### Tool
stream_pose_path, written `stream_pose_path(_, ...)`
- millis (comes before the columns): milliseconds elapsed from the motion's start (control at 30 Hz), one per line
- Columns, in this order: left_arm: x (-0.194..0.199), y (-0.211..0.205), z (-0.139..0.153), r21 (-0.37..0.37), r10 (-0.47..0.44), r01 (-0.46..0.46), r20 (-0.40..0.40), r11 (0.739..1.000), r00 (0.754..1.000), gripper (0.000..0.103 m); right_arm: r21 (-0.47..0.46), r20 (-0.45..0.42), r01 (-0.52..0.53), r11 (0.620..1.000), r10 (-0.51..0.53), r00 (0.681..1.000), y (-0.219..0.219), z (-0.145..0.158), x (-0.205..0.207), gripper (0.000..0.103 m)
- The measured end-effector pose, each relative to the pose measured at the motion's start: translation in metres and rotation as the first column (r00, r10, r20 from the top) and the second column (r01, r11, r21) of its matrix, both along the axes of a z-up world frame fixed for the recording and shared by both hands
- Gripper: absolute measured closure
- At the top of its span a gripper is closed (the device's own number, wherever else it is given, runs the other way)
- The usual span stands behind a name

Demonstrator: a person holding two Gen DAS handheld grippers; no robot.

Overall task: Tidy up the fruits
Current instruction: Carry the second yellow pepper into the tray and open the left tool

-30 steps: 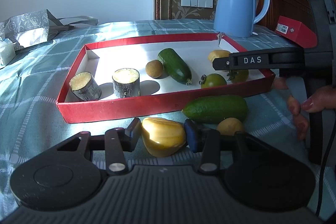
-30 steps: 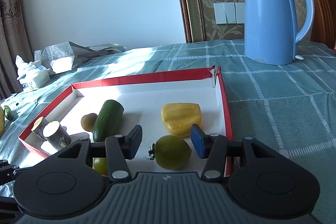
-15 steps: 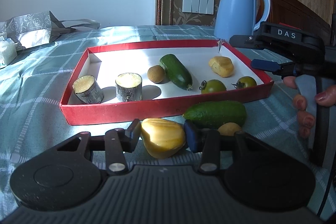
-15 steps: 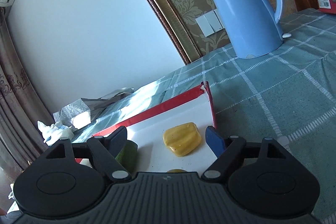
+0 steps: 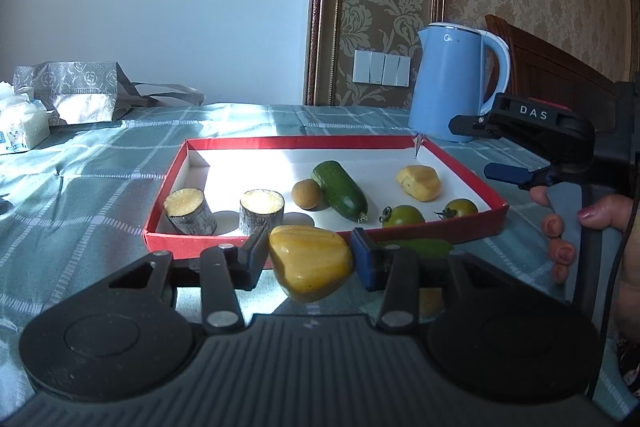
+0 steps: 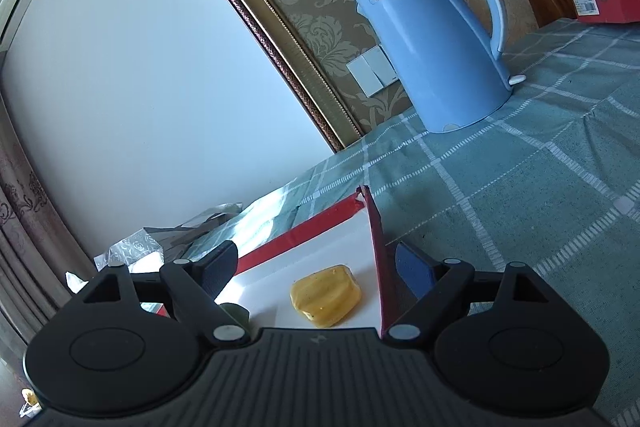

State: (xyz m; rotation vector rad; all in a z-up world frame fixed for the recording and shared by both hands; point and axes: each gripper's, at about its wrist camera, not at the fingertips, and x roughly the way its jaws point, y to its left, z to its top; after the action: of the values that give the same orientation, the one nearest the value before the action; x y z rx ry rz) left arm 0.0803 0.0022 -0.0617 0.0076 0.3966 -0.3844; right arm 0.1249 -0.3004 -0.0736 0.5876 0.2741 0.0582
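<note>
While clamped between the two pads of the left gripper [image 5: 311, 259], the yellow fruit [image 5: 310, 261] hangs just in front of the near wall of the red tray [image 5: 400, 233], lifted off the cloth. Held by its sides, probably so that it can go over the low wall and come down on the white floor. Already lying inside: another yellow piece [image 5: 419, 182] near the far right corner, a cucumber [image 5: 340, 190] touching a small brown fruit [image 5: 306, 193], two green tomatoes [image 5: 403, 217] along the near wall, two cut stumps [image 5: 262, 207] at the left (sugar cane, perhaps). Behind the gripper, outside the tray, a second cucumber [image 5: 420, 247], still to be brought in.

On the right, the right gripper [image 6: 316, 269] with jaws just widened and nothing between the pads; only seen through the gap, the yellow piece and the tray's right wall. Held tilted beside the tray by a hand [image 5: 576, 227], likely to leave room for the left one.

Farther back, a blue kettle [image 5: 452, 83] on the checked tablecloth [image 5: 80, 179], well apart from the tray.
</note>
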Motion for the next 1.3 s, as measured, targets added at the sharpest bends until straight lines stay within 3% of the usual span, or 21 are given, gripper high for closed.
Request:
stream_pose_path(267, 0.014, 0.017, 0.025, -0.118, 0.016, -0.014, 0.017, 0.993, 1.0, 0.062, 0.008, -0.027, 0.002, 1.0, -0.002, 1.0, 0.001, -0.002, 0.001, 0.017)
stream_pose_path(467, 0.051, 0.02, 0.043, -0.08, 0.086, -0.084, 0.016, 0.993, 0.996, 0.062, 0.0, -0.031, 0.004, 1.0, -0.004, 1.0, 0.001, -0.003, 0.0, 0.017)
stream_pose_path(667, 0.102, 0.017, 0.042, -0.061, 0.103, -0.108, -0.078, 0.992, 0.992, 0.062, -0.013, -0.036, -0.002, 1.0, 0.002, 0.999, 0.003, -0.003, 0.002, 0.017)
stream_pose_path(967, 0.172, 0.017, 0.031, -0.06, 0.182, -0.201, -0.239, 0.978, 0.954, 0.062, 0.002, -0.052, -0.004, 1.0, 0.004, 0.999, 0.001, -0.005, 0.005, 0.017)
stream_pose_path(1300, 0.198, 0.019, 0.016, -0.023, 0.242, -0.262, -0.312, 0.965, 0.919, 0.062, 0.009, -0.058, -0.012, 1.0, 0.012, 0.998, 0.002, -0.006, 0.006, 0.017)
